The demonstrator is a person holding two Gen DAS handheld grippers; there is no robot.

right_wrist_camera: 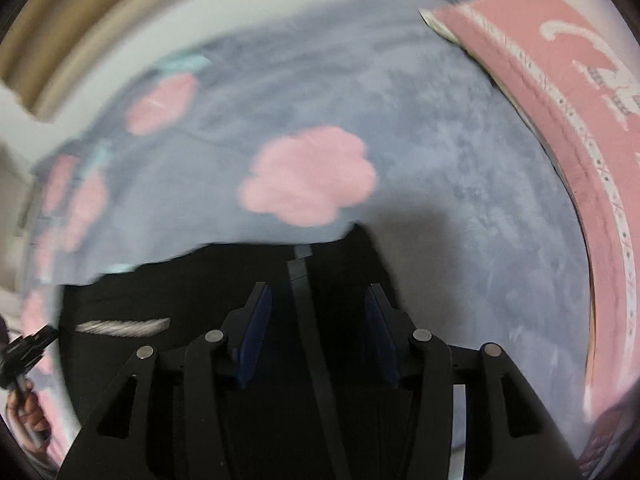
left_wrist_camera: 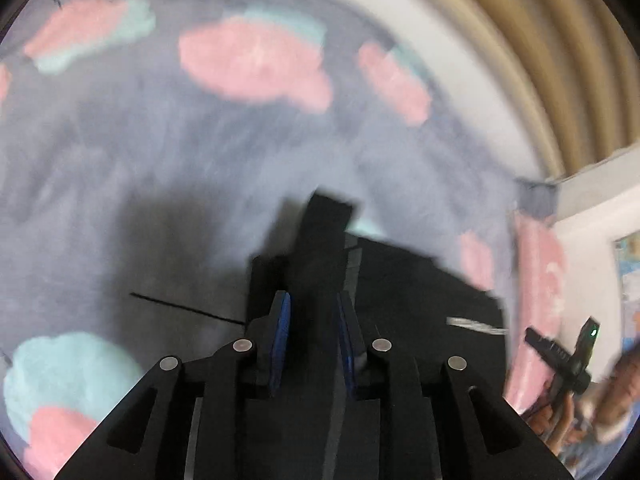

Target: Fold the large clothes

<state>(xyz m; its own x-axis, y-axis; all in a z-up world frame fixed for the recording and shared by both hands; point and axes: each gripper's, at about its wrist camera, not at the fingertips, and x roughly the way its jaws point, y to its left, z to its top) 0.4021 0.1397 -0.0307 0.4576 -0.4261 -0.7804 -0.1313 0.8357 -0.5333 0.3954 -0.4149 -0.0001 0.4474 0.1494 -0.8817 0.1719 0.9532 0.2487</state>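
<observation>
1. The black garment (right_wrist_camera: 224, 280) is one dark piece of cloth with a small white-grey label (right_wrist_camera: 124, 326) on it. It lies on a grey blanket (right_wrist_camera: 460, 168) with pink and mint cloud shapes, directly under both grippers; a darker strip or seam (right_wrist_camera: 308, 320) runs along it in the right wrist view.
2. Left gripper (left_wrist_camera: 313, 312): the two blue pads stand a little apart – a raised fold of the black garment (left_wrist_camera: 324, 232) shows just past the tips, but I cannot tell if the pads press it.
3. Right gripper (right_wrist_camera: 318, 300): the fingers are released, wide apart, with the cloth below them and not pinched.
4. Count: one garment, one label, two grippers, one pink pillow (right_wrist_camera: 560, 92) at the right edge of the blanket, one beige curtain (left_wrist_camera: 540, 40) behind.
5. Both views are blurred. The near part of the garment is hidden by the gripper bodies. At the picture edge a person's hand (right_wrist_camera: 30, 412) holds the other gripper – it is cut off and hard to read.
</observation>
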